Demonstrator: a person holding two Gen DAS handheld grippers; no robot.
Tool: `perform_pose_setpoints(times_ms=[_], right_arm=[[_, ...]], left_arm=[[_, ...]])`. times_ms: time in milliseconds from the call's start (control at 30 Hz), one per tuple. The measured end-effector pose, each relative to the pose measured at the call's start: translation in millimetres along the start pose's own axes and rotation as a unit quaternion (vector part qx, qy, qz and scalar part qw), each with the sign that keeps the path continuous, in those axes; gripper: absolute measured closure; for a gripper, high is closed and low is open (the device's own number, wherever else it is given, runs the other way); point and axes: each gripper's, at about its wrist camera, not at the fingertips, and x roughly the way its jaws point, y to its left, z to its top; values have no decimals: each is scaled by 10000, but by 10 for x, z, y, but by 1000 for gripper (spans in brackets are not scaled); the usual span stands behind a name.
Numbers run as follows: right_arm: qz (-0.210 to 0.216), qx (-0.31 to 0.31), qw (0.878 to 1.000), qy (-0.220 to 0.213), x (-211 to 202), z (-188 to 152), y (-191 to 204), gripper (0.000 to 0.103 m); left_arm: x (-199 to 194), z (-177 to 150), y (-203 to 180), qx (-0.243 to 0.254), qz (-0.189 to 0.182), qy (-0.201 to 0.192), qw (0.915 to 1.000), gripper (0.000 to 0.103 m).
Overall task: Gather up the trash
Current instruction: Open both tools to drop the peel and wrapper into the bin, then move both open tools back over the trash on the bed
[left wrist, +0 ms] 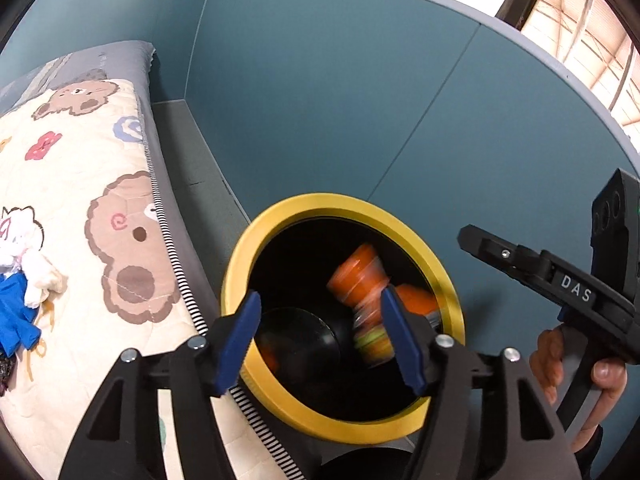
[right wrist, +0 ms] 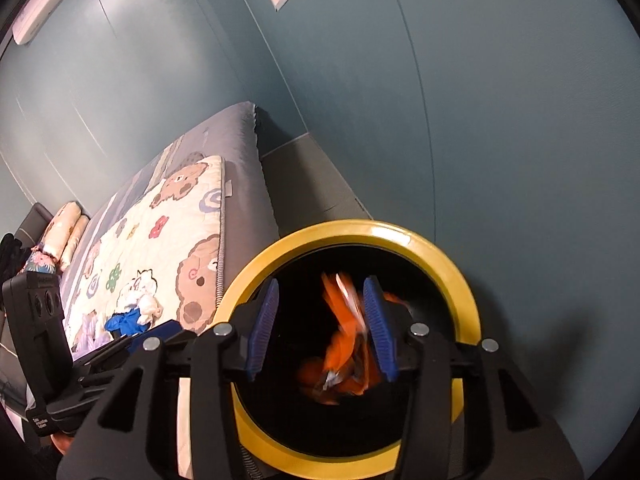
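Note:
A black bin with a yellow rim (left wrist: 240,264) stands between the bed and the wall. My left gripper (left wrist: 319,294) hangs over its mouth, open. A blurred orange striped cup or wrapper (left wrist: 360,276) is in the air by its right pad, with the left pad well clear. More orange trash (left wrist: 416,300) lies inside. My right gripper (right wrist: 322,282) is open above the same bin rim (right wrist: 460,280). A blurred orange wrapper (right wrist: 344,320) is beside its right pad, apart from the left one. A hand holds that right gripper (left wrist: 480,240).
A bed with a bear-print quilt (left wrist: 80,184) runs along the bin's left. A blue cloth (right wrist: 124,322) and white crumpled pieces (right wrist: 146,300) lie on it. A teal wall (left wrist: 360,100) stands close behind the bin. A strip of grey floor (left wrist: 188,152) shows between the bed and the wall.

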Motion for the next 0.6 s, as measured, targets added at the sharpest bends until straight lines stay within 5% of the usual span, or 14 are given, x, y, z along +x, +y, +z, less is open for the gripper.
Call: perform_pose_setpoints(times_ms=[300,600], right_arm=[[157,-118,9997,-128,-219,-97,110,47],[588,-634,9960,-213,-353,-269,666,34]], left_arm=[[-423,2,224,-151,296,-473,9983,13],[-870,-56,684,-396,826,-836,9923,8]])
